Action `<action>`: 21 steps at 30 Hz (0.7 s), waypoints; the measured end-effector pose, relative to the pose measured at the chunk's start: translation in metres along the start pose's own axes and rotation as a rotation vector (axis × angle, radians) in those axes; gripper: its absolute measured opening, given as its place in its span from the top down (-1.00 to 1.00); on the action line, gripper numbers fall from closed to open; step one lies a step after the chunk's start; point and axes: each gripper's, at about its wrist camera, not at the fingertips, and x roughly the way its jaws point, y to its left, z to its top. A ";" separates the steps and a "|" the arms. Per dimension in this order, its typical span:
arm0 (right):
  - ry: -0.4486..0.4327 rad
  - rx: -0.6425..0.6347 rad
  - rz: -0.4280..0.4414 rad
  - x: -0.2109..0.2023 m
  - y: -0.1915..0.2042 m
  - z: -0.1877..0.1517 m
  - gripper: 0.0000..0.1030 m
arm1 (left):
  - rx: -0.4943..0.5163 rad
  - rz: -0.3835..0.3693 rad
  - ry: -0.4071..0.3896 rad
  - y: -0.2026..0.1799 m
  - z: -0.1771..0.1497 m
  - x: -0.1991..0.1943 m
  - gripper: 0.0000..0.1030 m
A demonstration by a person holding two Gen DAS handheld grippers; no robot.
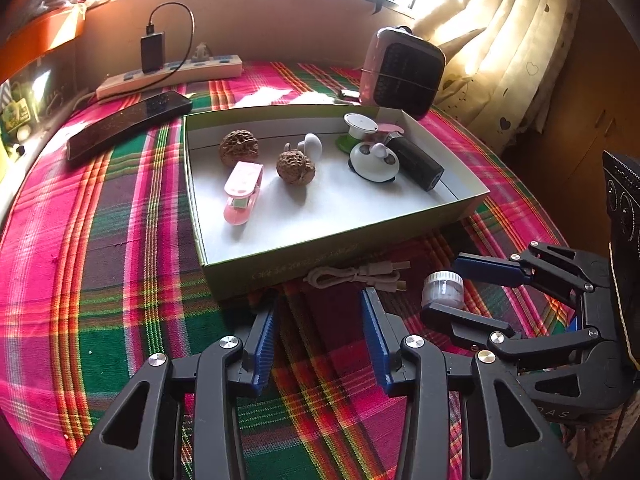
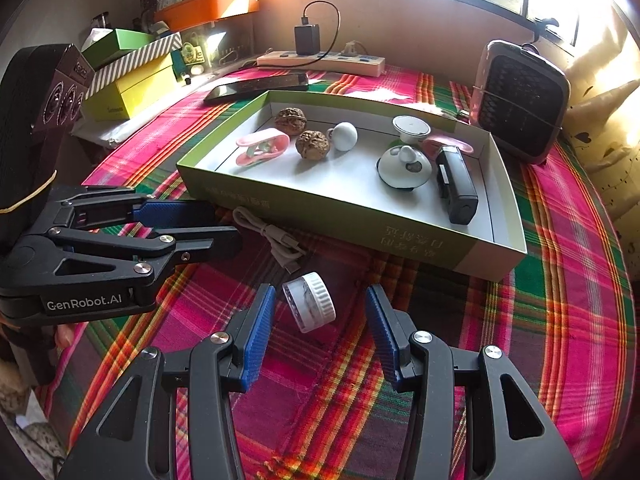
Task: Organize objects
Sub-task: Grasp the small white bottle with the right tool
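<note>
Your right hand-held gripper (image 2: 320, 320) hangs spread around the small jar (image 2: 309, 302); it and the cable (image 2: 268, 236) remain outside the well-filled box (image 2: 420, 236).

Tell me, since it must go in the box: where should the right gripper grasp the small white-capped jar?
Grip the small jar across its ribbed cap, coming from above. It lies tilted on the cloth between the right gripper's open jaws, untouched.

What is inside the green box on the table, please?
Inside the green box: two walnuts, pink clip, white knob, white lid, black device, white-topped spool. A pink item behind is mostly covered.
</note>
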 end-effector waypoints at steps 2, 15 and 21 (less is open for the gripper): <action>-0.002 0.002 0.000 0.001 -0.001 -0.001 0.08 | 0.010 0.001 0.002 -0.002 -0.001 0.000 0.25; -0.024 0.059 -0.034 0.004 -0.012 0.012 0.62 | 0.001 -0.012 0.000 0.002 -0.003 -0.003 0.24; -0.020 0.052 -0.027 0.012 -0.008 0.018 0.62 | -0.006 -0.019 0.000 0.003 -0.005 -0.004 0.25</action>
